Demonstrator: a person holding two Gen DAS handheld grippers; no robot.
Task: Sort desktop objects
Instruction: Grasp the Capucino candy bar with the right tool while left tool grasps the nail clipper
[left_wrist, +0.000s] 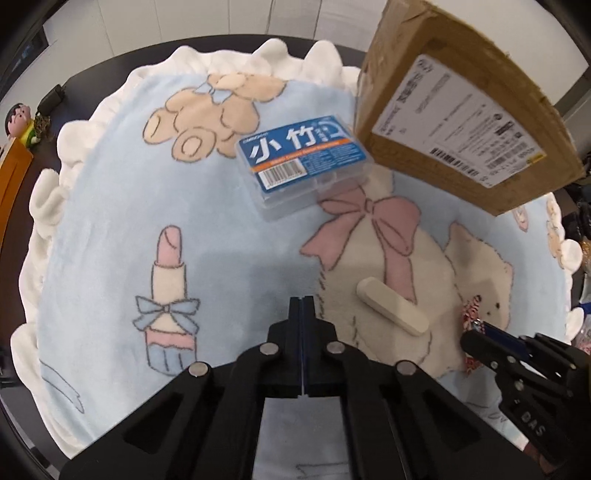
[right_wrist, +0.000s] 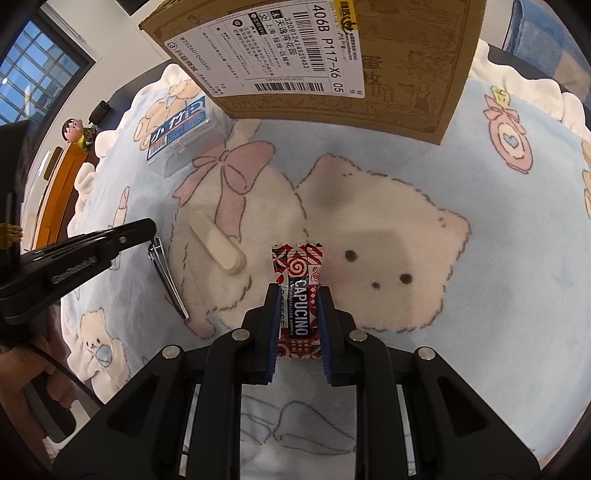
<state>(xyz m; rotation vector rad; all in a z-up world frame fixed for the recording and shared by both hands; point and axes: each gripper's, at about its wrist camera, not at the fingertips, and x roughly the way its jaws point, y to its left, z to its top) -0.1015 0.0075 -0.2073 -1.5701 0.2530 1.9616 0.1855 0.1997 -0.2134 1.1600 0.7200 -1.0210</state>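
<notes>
A red-and-white Capucino candy (right_wrist: 297, 258) lies lengthwise on the cartoon blanket (right_wrist: 480, 221), and my right gripper (right_wrist: 299, 288) is shut on its near half. In the left wrist view the right gripper (left_wrist: 476, 330) sits low at the right with the candy (left_wrist: 471, 308) at its tip. My left gripper (left_wrist: 302, 301) has its fingers pressed together. From the right wrist view the left gripper (right_wrist: 149, 226) has a metal nail clipper (right_wrist: 168, 282) hanging from its tip. A cream bar (right_wrist: 218, 243) lies between the two grippers, and a blue-labelled plastic case (left_wrist: 303, 162) lies further back.
A cardboard parcel (left_wrist: 461, 92) with a shipping label stands at the back right of the blanket. A small figurine (left_wrist: 16, 118) and an orange box (left_wrist: 11, 177) sit off the blanket's left edge on the dark table. A hand (right_wrist: 55, 384) holds the left gripper.
</notes>
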